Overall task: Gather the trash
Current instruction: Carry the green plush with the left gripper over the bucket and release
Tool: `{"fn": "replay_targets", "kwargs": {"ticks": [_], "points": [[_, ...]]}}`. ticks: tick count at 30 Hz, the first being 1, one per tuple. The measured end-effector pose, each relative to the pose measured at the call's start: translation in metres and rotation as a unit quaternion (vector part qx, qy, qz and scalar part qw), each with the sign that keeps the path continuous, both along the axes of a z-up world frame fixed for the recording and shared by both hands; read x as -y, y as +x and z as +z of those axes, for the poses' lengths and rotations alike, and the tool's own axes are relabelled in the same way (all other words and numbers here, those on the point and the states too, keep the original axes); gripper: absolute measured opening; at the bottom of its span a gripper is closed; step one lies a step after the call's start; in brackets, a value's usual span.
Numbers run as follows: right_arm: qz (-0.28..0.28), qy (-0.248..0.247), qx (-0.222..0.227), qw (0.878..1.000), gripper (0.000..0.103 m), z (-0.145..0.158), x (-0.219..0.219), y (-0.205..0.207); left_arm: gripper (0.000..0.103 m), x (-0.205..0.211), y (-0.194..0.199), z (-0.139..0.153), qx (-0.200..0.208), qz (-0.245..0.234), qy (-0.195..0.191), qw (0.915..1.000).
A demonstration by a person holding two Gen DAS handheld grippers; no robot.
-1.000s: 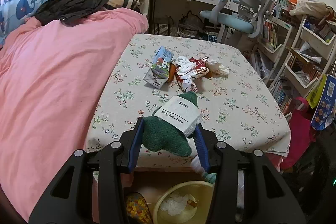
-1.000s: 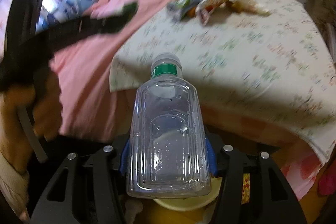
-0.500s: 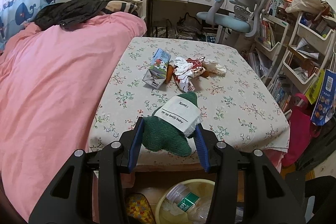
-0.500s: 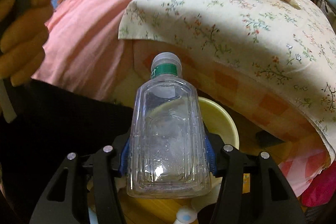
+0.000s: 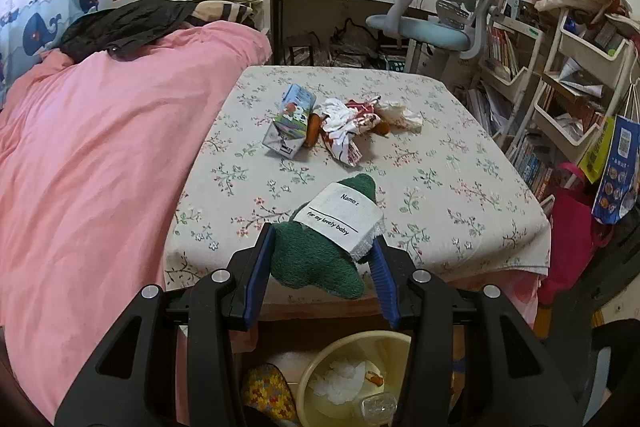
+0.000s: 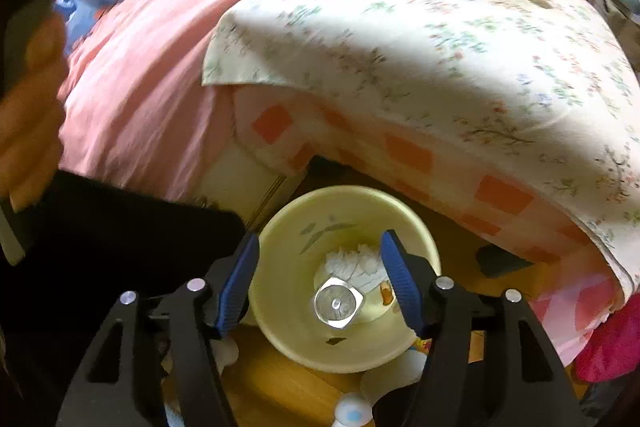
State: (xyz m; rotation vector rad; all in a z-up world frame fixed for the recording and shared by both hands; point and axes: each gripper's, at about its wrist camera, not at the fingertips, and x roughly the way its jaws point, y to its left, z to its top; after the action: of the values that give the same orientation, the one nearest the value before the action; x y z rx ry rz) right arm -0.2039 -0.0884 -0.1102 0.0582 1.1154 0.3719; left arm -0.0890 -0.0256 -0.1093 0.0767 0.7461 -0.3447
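left gripper (image 5: 322, 269): clamping a green plush toy (image 5: 316, 259) between its blue pads, hovering over the near edge of the counter (image 5: 440, 187); a white cloth label (image 5: 340, 217) reading "name: for my lovely baby" is lying across the toy.

right gripper (image 6: 320, 279): standing open, holding nothing, hanging directly above the yellow bin (image 6: 280, 267) on the floor.

plastic bottle (image 6: 338, 303): sitting inside the bin, seen end-on (which end is facing up cannot be told), resting on crumpled white tissue (image 6: 352, 267); in the left wrist view the bin (image 5: 320, 367) is showing below the counter edge with the bottle (image 5: 378, 405) in it.

trash remaining on the floral-clothed counter, all grouped near the far middle: a flattened drink carton (image 5: 290, 121), crumpled red-and-white wrappers (image 5: 346, 131) just beside it, a wadded tissue (image 5: 400, 115) at the right end, with small orange-brown pieces (image 5: 314, 129) lying among them.

surroundings: a pink duvet (image 5: 100, 147) is lying on the bed left of the counter; a blue desk chair (image 5: 436, 11) is standing behind it.
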Motion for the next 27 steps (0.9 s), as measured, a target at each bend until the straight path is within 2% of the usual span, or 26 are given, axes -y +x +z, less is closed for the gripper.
{"fn": "replay_targets", "kwargs": {"ticks": [5,10,17,19,22,24,27], "points": [[-0.062,0.012,0.022,0.998,0.073,0.011,0.024,0.005,0.044,0.005,-0.009,-0.006,-0.007,-0.011,0.01,0.9999],[-0.132,0.025,0.052,0.99,0.08,0.023,0.053,0.003,0.044,0.016,-0.023,-0.018,-0.023,-0.036,0.03,0.9986],[-0.215,0.051,0.081,0.972,0.086,0.036,0.09,-0.003,0.045,0.044,-0.052,-0.05,-0.073,-0.108,0.086,0.9877],[-0.23,0.058,0.085,0.968,0.086,0.037,0.096,-0.005,0.049,0.052,-0.059,-0.061,-0.098,-0.132,0.099,0.9813],[-0.244,0.064,0.085,0.964,0.087,0.037,0.101,-0.006,0.061,0.059,-0.066,-0.066,-0.096,-0.142,0.123,0.9775],[-0.248,0.064,0.084,0.963,0.088,0.036,0.101,-0.006,0.071,0.059,-0.069,-0.065,-0.084,-0.137,0.13,0.9785],[-0.25,0.063,0.084,0.963,0.089,0.036,0.103,-0.005,0.078,0.055,-0.066,-0.06,-0.072,-0.117,0.124,0.9826]]}}
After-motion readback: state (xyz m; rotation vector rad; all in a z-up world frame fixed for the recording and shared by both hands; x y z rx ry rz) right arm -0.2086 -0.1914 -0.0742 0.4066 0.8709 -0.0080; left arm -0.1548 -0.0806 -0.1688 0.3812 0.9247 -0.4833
